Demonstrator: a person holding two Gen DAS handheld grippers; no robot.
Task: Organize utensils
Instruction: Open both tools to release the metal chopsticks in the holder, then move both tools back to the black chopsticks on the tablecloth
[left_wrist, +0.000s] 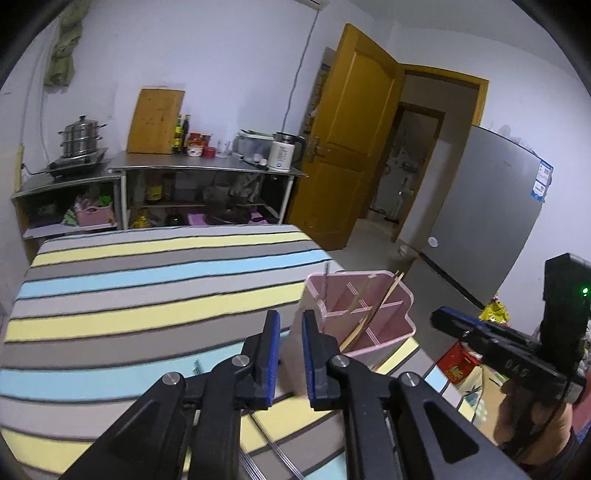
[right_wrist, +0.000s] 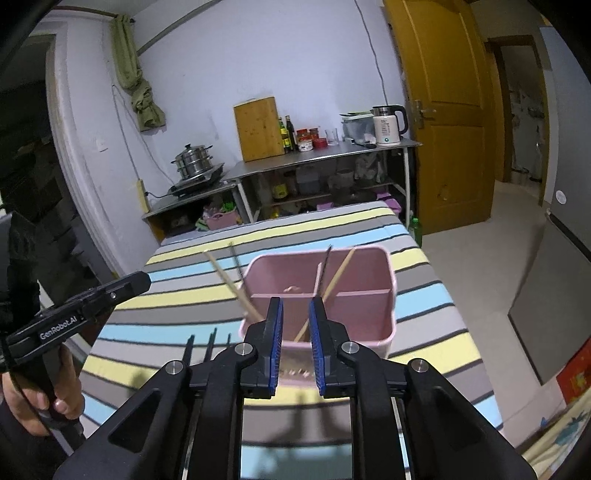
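A pink divided utensil holder (right_wrist: 365, 291) stands on the striped tablecloth (right_wrist: 192, 295); it also shows in the left wrist view (left_wrist: 373, 306) near the table's right edge. Several chopsticks lean in it: wooden ones (right_wrist: 338, 277) and a dark metal one (right_wrist: 325, 269) in the middle, another wooden one (right_wrist: 229, 284) sticking out left. Dark utensil ends (right_wrist: 208, 345) lie on the cloth in front of the holder. My left gripper (left_wrist: 290, 325) is open and empty, just left of the holder. My right gripper (right_wrist: 296, 314) is open and empty, directly in front of the holder.
Metal shelving (left_wrist: 207, 170) with a cutting board, bottles, a kettle (left_wrist: 282, 151) and a steamer pot (left_wrist: 81, 136) stands behind the table. A wooden door (left_wrist: 351, 140) and a grey fridge (left_wrist: 487, 206) are to the right. Thin metal rods (left_wrist: 273, 446) lie on the cloth near me.
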